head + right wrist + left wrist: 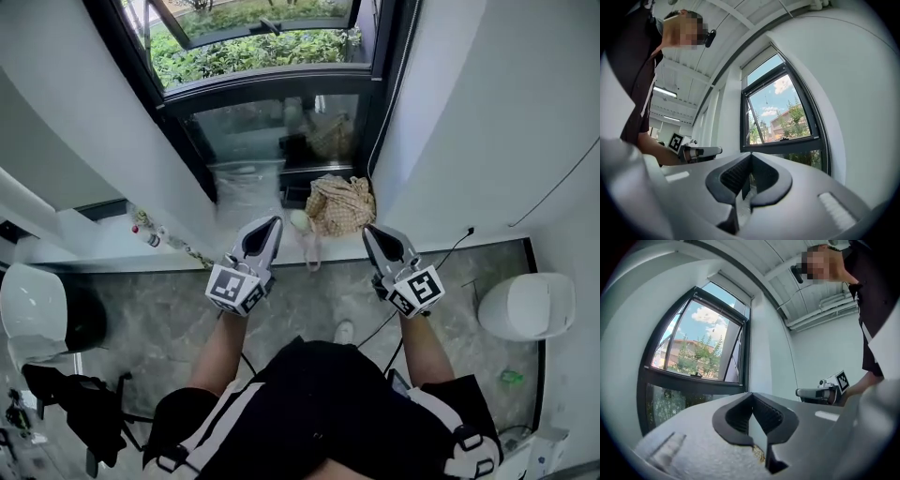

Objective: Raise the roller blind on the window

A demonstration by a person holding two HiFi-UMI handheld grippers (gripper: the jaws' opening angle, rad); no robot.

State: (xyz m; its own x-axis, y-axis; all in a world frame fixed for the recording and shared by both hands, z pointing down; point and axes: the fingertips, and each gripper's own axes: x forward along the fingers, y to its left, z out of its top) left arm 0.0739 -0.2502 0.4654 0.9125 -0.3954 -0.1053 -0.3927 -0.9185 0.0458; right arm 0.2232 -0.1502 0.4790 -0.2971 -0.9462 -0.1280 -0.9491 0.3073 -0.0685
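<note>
Left tongs shut — roller blind horizontal

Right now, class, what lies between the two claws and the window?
In the head view, a tan checked cloth bundle lies at the foot of the window, just beyond the gap between the left claw and right claw.

Bright daylight through window; gripper views fisheye-warped, black-vignetted, near foreground soft; head view sharp, soft shadows
</note>
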